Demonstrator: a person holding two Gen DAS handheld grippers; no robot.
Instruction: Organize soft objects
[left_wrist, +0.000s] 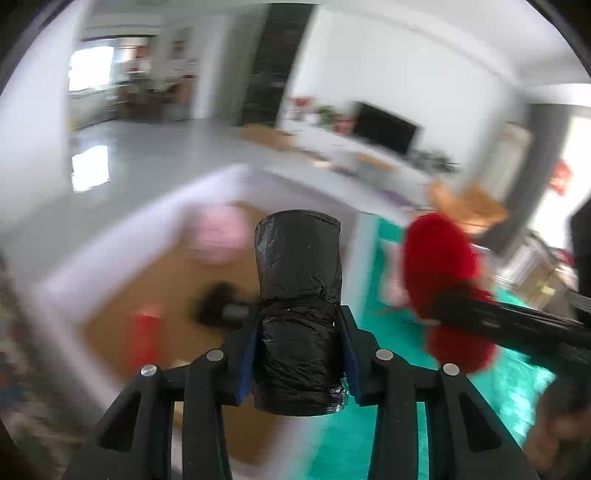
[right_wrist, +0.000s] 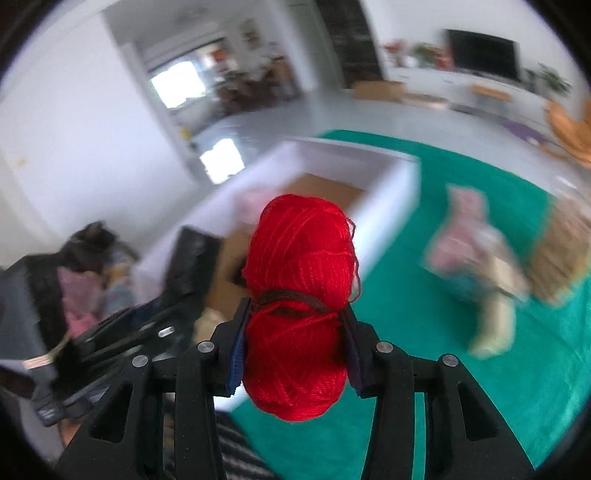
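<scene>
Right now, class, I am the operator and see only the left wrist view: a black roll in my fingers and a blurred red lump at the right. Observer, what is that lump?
Observer: A skein of red yarn, held by the right gripper, whose fingers press its sides.
Operator: Is anything wrapped round it?
Observer: Yes, a thin dark band circles its middle.
Operator: What lies beyond it on the floor?
Observer: A blurred pink and cream soft toy lies on the green mat, apart from the white box.
</scene>
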